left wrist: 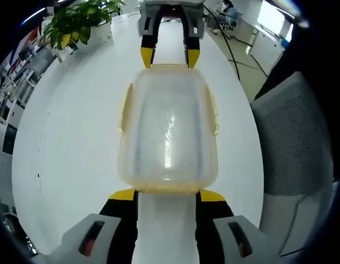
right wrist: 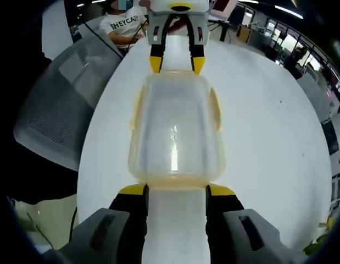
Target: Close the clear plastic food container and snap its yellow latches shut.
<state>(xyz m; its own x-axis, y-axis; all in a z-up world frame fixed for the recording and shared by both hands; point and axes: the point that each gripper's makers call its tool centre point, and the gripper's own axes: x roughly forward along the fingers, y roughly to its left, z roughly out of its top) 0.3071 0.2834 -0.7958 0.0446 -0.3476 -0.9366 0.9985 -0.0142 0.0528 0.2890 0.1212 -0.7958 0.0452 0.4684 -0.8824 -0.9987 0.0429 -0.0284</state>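
A: What are the jaws of the left gripper (left wrist: 167, 193) doing?
B: They are standing spread apart, their yellow tips sitting just at the near end of the container (left wrist: 168, 129) and holding nothing.
A: And the right gripper (right wrist: 176, 190)?
B: It is doing the same from the opposite end: jaws parted, tips just at the container's (right wrist: 176, 129) edge, gripping nothing. Each gripper is showing across the box in the other's view, its yellow tips pointing down at the far end.
A: Where is the container sitting?
B: It is resting on the white table (left wrist: 76, 143), about midway across it, with its lid on. Yellow latches (left wrist: 124, 107) are running along both long sides; I cannot tell whether they are snapped.
A: Anything around it?
B: A potted plant (left wrist: 82, 25) is standing at the table's far left corner in the left gripper view, and a grey mesh chair (right wrist: 65, 104) is sitting beside the table's edge. A person (right wrist: 124, 25) in a white shirt is sitting beyond the far end.
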